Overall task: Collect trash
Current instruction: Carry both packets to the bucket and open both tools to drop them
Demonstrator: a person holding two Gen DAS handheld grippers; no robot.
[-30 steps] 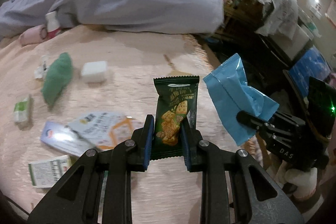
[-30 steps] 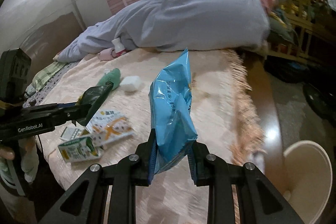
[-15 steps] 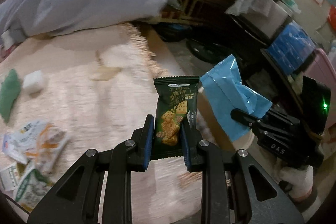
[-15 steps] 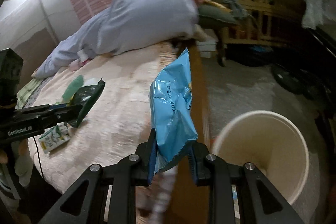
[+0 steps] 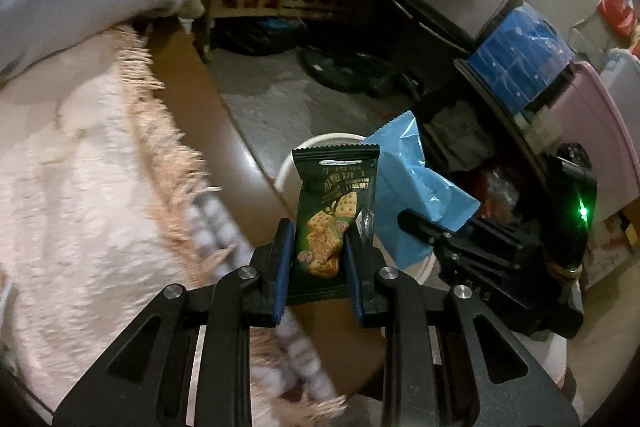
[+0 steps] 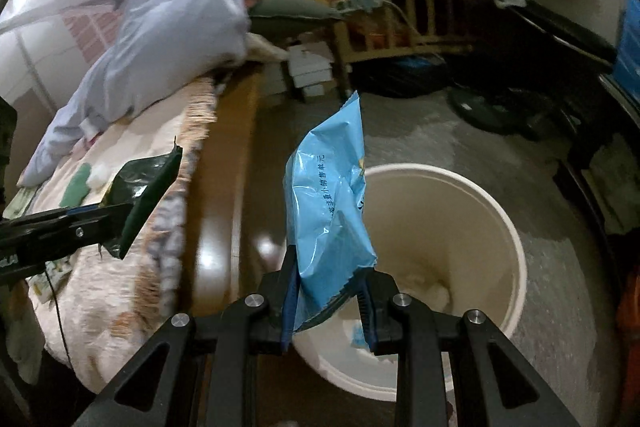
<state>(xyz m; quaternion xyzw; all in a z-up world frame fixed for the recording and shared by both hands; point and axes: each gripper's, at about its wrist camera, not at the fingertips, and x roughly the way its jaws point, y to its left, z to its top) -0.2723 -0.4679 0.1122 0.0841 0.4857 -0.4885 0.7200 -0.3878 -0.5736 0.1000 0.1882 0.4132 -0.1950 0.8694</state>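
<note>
Left wrist view: the left gripper [image 5: 316, 259] has its jaws clamped on a dark green cracker packet [image 5: 334, 211], standing upright. Just right, the right gripper [image 5: 416, 223] holds a blue wrapper [image 5: 416, 183]. A white bin [image 5: 288, 167] peeks out behind both. A fringed pink blanket [image 5: 80, 167] lies left.

Right wrist view: the right gripper [image 6: 328, 291] pinches the blue wrapper [image 6: 332, 195] above the open white bin [image 6: 508, 227]. At left, the left gripper [image 6: 120, 219] holds the green packet [image 6: 144, 195] over the blanket's [image 6: 104, 299] edge.
</note>
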